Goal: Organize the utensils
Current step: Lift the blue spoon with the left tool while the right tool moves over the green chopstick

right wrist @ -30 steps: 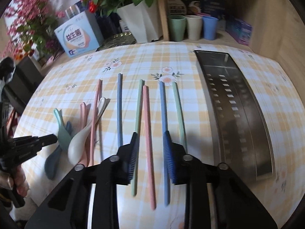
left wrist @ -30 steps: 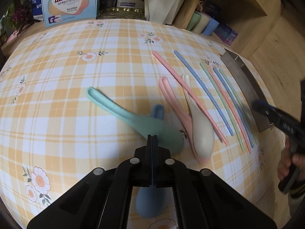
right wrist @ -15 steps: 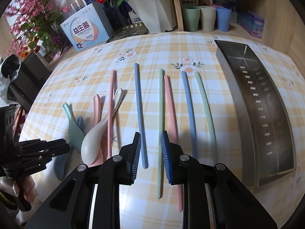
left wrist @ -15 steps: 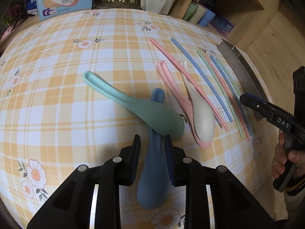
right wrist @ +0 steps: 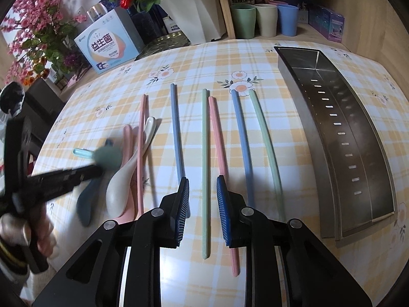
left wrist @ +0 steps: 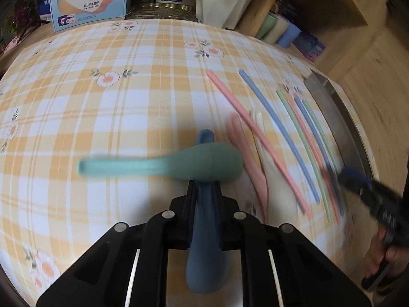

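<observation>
Left wrist view: left gripper (left wrist: 204, 192) was clamped on the blue spoon (left wrist: 205, 250), fingers tight against its neck, bowl toward the camera, handle tip poking out past the green spoon (left wrist: 179, 165). Green spoon lay across the blue one, blurred, handle pointing toward the table's left edge. Pink spoon (left wrist: 249, 163) and cream spoon (left wrist: 277, 179) sat just to the right, touching each other, with a pink chopstick (left wrist: 258, 138) lying over them. Right wrist view: right gripper (right wrist: 202, 199) was narrowly open, holding nothing, hovering above the near ends of a green chopstick (right wrist: 204, 168) and a second pink chopstick (right wrist: 222, 174). Blue chopsticks (right wrist: 177, 140) flanked that pair, and another green one (right wrist: 267, 148) lay nearest the steel tray (right wrist: 319, 158) along the table's right edge. Checked tablecloth (left wrist: 102, 117) covered the table. Cups (right wrist: 265, 19), a white planter (right wrist: 196, 12) and a printed box (right wrist: 107, 46) stood past the far edge.
</observation>
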A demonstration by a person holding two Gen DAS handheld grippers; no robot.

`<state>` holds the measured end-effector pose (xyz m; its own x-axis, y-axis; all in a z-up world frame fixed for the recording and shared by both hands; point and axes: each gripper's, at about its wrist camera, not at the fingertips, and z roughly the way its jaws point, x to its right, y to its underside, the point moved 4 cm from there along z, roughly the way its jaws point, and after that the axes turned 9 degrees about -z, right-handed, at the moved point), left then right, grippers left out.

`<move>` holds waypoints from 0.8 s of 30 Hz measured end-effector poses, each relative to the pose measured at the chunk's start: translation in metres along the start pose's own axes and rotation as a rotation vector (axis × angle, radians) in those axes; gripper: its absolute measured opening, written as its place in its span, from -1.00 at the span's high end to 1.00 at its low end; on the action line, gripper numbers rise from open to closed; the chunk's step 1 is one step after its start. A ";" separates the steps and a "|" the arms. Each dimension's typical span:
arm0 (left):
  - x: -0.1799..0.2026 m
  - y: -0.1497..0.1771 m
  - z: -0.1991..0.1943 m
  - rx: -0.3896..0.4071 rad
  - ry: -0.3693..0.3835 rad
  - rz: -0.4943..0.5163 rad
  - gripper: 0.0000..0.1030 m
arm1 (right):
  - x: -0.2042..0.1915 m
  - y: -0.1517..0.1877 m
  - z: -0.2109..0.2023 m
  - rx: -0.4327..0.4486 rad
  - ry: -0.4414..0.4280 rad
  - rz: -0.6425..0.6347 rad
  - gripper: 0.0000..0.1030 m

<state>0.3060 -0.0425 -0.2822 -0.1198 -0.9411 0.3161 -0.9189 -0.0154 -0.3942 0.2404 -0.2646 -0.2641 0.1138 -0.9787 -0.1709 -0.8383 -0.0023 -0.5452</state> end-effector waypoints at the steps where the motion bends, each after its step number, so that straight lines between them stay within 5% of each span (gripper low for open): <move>1: 0.001 -0.006 0.002 0.007 -0.003 -0.004 0.53 | 0.000 0.000 0.000 0.000 -0.001 0.002 0.57; 2: 0.001 -0.011 0.003 0.017 -0.003 -0.007 0.25 | 0.001 0.000 0.000 -0.001 0.000 0.004 0.57; 4: 0.000 -0.021 0.004 0.047 -0.012 -0.019 0.17 | 0.003 0.000 0.001 -0.001 0.000 0.011 0.57; 9: -0.012 -0.038 0.008 0.062 -0.051 -0.044 0.17 | 0.005 0.001 0.001 -0.002 0.000 0.018 0.57; 14: -0.010 -0.023 -0.007 0.030 0.017 -0.033 0.17 | 0.009 0.003 0.001 0.002 -0.002 0.031 0.57; 20: 0.006 0.007 -0.004 0.021 -0.053 0.089 0.20 | 0.009 0.004 0.004 0.004 -0.014 0.042 0.57; 24: 0.005 0.008 -0.004 0.027 -0.084 0.064 0.31 | 0.009 0.006 0.002 0.006 -0.019 0.042 0.57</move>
<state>0.2960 -0.0460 -0.2802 -0.1444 -0.9655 0.2165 -0.8997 0.0371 -0.4349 0.2374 -0.2727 -0.2704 0.0890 -0.9738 -0.2095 -0.8394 0.0398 -0.5420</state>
